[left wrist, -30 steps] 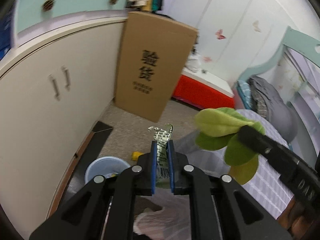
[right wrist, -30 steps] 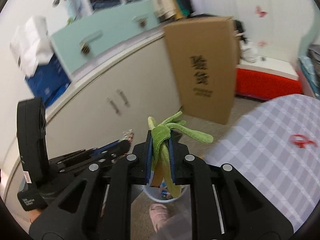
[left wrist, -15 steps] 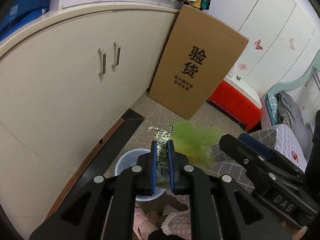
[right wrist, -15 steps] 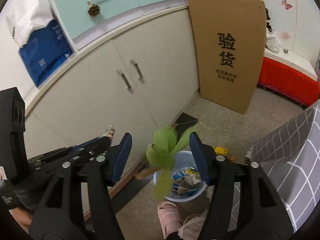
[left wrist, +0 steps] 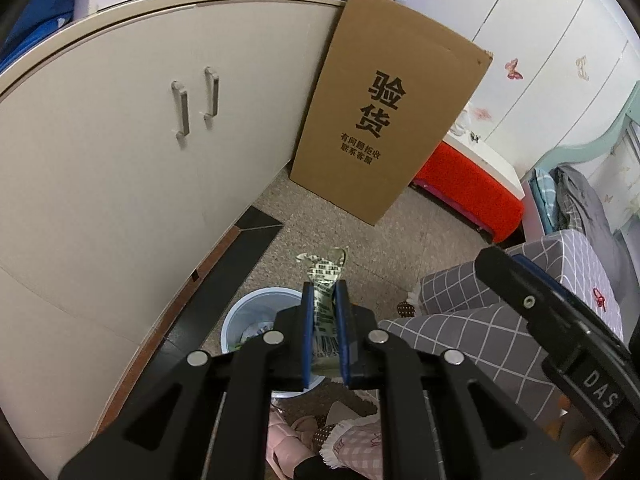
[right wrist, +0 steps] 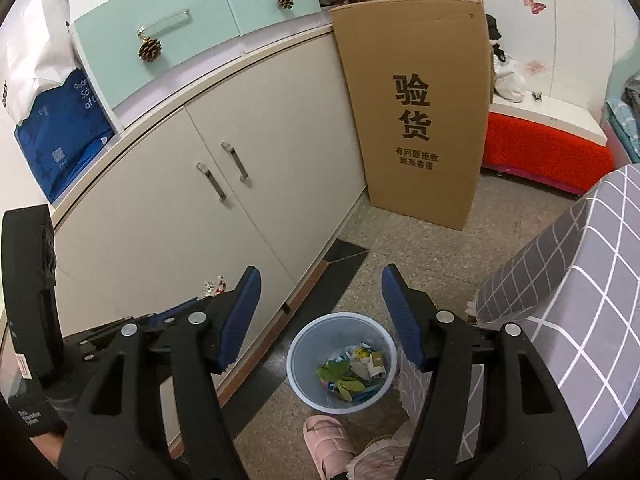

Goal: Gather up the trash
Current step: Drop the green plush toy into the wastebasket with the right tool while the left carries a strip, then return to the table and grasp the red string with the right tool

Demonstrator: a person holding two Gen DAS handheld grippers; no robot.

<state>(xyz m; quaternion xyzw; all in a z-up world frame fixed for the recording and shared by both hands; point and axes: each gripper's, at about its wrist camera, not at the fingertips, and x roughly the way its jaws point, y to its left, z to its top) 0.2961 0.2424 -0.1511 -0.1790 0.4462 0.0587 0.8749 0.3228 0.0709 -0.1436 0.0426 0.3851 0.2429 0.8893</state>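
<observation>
Fingers of the left gripper (left wrist: 325,300) clamp a crumpled printed wrapper (left wrist: 326,276) above the blue bin (right wrist: 342,362) on the floor. Right gripper (right wrist: 320,304) has just been opening; its fingers stand wide with nothing between them, directly over the bin. Green leaves (right wrist: 340,376) lie inside among paper scraps.

Count: one blue bin (right wrist: 304,360); one wrapper (left wrist: 326,280); one cardboard box (right wrist: 416,112); two cabinet handles (right wrist: 216,188); two pine cones (right wrist: 150,49); one pink slipper (right wrist: 326,442).
</observation>
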